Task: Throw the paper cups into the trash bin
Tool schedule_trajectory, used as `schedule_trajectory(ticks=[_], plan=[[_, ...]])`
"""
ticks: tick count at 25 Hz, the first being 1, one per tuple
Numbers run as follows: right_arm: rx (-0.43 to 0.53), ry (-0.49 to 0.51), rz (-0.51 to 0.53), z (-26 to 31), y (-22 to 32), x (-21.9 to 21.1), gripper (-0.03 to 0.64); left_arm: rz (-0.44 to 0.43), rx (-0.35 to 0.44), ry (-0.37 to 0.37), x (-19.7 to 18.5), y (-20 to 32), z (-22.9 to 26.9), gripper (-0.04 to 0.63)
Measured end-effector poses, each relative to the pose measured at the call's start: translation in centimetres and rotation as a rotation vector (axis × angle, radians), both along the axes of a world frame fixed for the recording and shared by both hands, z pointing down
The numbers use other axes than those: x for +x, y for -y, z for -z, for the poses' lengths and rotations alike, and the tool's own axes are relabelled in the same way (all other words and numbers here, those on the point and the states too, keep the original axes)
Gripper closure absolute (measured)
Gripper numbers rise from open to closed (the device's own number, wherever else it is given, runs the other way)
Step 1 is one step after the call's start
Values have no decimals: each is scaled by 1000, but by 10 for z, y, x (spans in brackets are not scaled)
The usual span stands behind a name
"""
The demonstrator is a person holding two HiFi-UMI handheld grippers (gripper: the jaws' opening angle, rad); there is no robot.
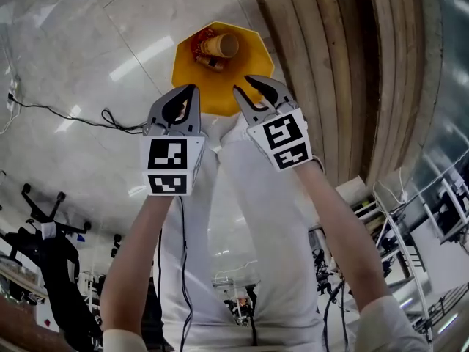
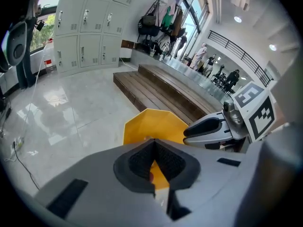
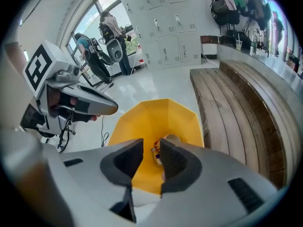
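The trash bin (image 1: pixel 189 68) was bright yellow, the paper cup (image 1: pixel 220 46) inside it tan with red print. The left gripper (image 1: pixel 194 88) and right gripper (image 1: pixel 242 83) were grey, their cubes white with black squares. The floor (image 1: pixel 88 35) was glossy pale grey, the steps (image 1: pixel 330 57) brown.

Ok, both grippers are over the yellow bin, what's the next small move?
Probably lift the left gripper and right gripper away from the bin. The cups already lie inside it. The right jaws stand apart with nothing between them and the left jaws look shut and empty, so nothing seems left to drop.
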State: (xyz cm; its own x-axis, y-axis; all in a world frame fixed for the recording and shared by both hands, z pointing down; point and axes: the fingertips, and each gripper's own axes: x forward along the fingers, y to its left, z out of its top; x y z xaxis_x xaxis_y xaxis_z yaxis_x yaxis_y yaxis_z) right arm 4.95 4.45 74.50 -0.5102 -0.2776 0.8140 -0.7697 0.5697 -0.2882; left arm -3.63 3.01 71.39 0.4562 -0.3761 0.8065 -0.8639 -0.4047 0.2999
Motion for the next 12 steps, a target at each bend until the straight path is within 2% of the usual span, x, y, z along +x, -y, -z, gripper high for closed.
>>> schedule_trajectory(ticks=[6,12], plan=[[12,-2,29,49,-9,1,532,34,-24,-56,2,-12,54,589],[51,-7,56,117,-3,5,583,29,34,-82,6,-11,128,589]])
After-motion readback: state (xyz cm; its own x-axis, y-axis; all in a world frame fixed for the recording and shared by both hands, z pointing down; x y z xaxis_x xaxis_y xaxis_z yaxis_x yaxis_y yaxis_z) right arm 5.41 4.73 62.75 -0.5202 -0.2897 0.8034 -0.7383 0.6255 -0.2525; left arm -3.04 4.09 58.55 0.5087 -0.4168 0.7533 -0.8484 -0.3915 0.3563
